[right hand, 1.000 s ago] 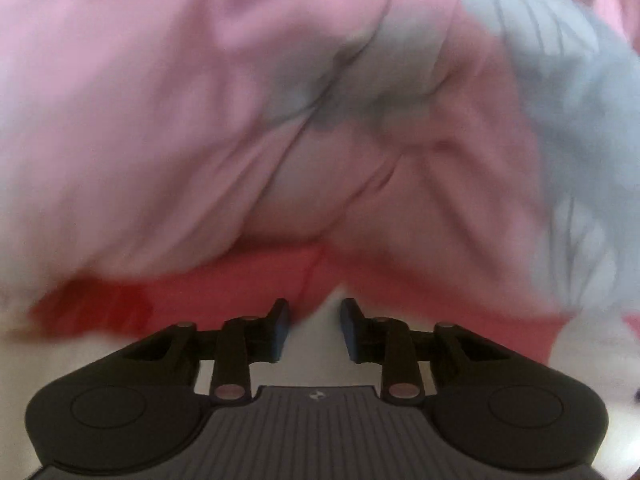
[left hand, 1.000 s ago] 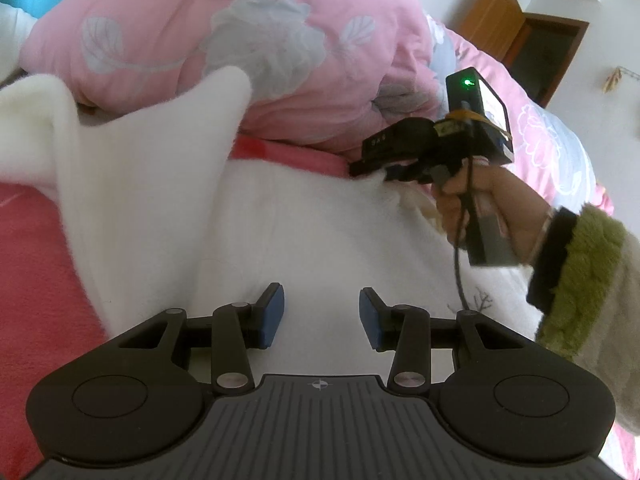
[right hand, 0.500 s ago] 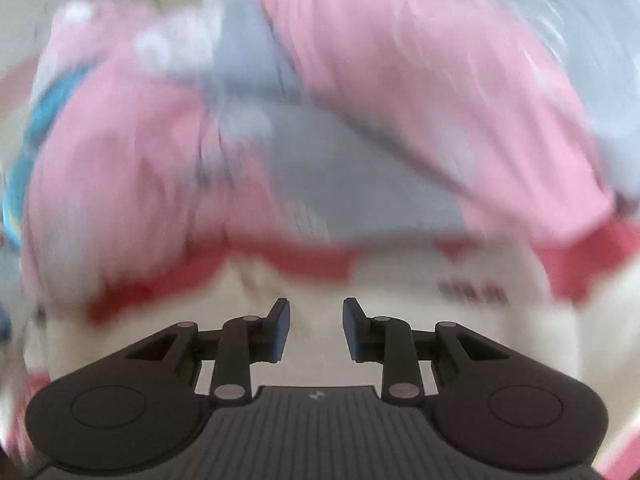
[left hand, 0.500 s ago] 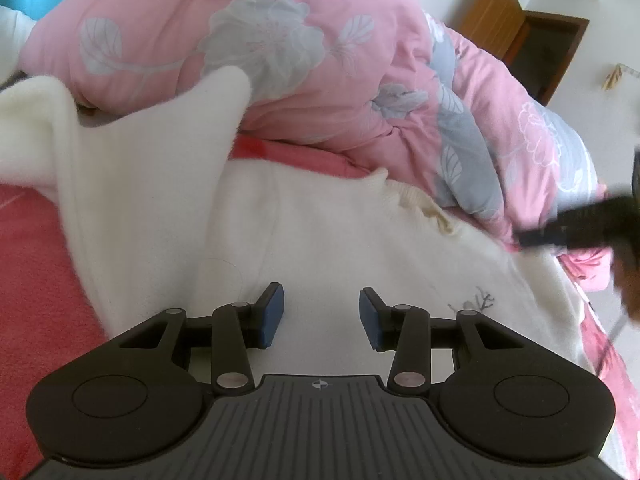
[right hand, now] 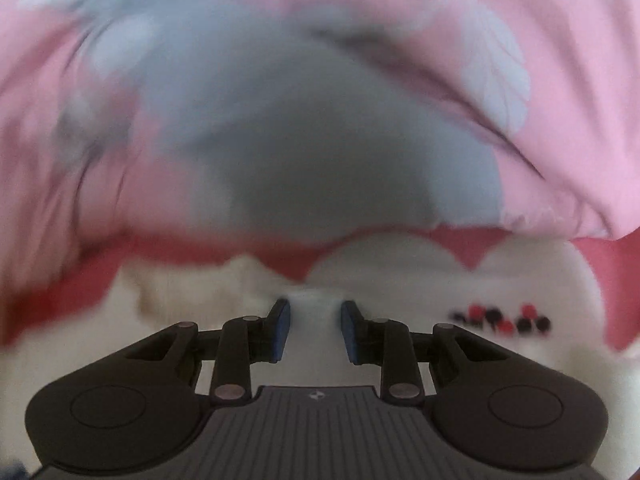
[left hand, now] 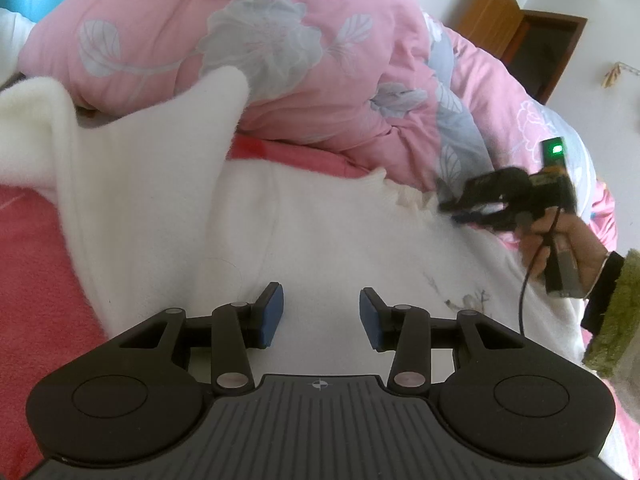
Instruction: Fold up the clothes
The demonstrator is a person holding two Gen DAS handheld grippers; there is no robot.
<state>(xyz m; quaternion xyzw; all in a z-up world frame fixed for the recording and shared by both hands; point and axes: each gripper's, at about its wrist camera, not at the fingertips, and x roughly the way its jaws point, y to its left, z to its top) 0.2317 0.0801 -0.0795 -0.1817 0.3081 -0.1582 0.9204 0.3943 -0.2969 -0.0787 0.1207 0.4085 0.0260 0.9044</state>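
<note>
While both pairs of jaws stand apart with nothing between them, the left gripper (left hand: pixel 320 312) hovers low over the body of the white garment (left hand: pixel 320 240), and the right gripper (right hand: pixel 312 320) points at the garment's ruffled far edge, near the collar (left hand: pixel 408 196). In the left wrist view the right gripper (left hand: pixel 472 204) is blurred, held in a hand (left hand: pixel 560 244) just at that edge.

By my judgement the folding is partway at most: the white garment lies spread on the bed, its torso mostly flat, while one sleeve or side flap (left hand: pixel 152 152) stands lifted and draped up toward the pink floral quilt (left hand: pixel 280 60). No neat stack or tight rectangle shows, so the sides and the length likely remain to be folded.

Along the far edge the quilt bulges right against the garment, leaving little room there. To the left, the red blanket (left hand: pixel 36 264) offers open bed. A small printed motif (right hand: pixel 504 320) sits near the right gripper; the right wrist view is too smeared to show more.
</note>
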